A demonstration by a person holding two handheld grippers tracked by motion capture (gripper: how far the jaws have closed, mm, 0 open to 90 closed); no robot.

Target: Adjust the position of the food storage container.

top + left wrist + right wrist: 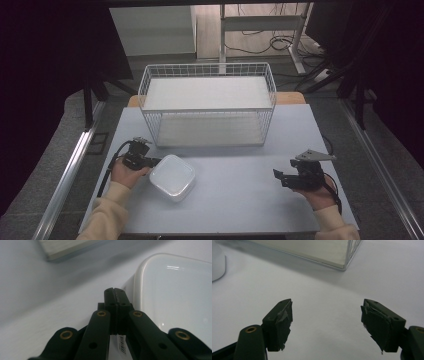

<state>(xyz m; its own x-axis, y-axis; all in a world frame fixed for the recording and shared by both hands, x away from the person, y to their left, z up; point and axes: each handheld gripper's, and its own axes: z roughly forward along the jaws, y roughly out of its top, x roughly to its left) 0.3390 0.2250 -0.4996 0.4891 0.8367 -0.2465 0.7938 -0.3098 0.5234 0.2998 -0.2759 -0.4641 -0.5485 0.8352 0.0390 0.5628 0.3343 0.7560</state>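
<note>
A white plastic container (172, 177) with rounded corners and a lid lies on the pale counter (240, 205), near its left front part. The left gripper (154, 162) sits right at the container's left edge, held low in the person's left hand (125, 172). In the left gripper view the left gripper (115, 292) has its two black jaws pressed together with nothing between them, their tips lying just beside the container (175, 290) at its rounded rim; whether they touch the rim cannot be told. A small barcode label (121, 345) shows on the counter (50, 315) under the jaws.

The right gripper (278, 176) is well apart from the container, over the right side of the counter, pointing left towards it, held in the person's right hand (320, 195). In the right gripper view the right gripper (327, 322) has its jaws standing wide apart, empty, with torn dark tape on the pads (283, 322); bare counter (327, 290) lies between them.

Behind the container a white wire basket (207, 102) with a pale floor stands at the middle back of the counter; its corner (347, 257) shows ahead of the right gripper, and the container's edge (217, 262) shows at far left
</note>
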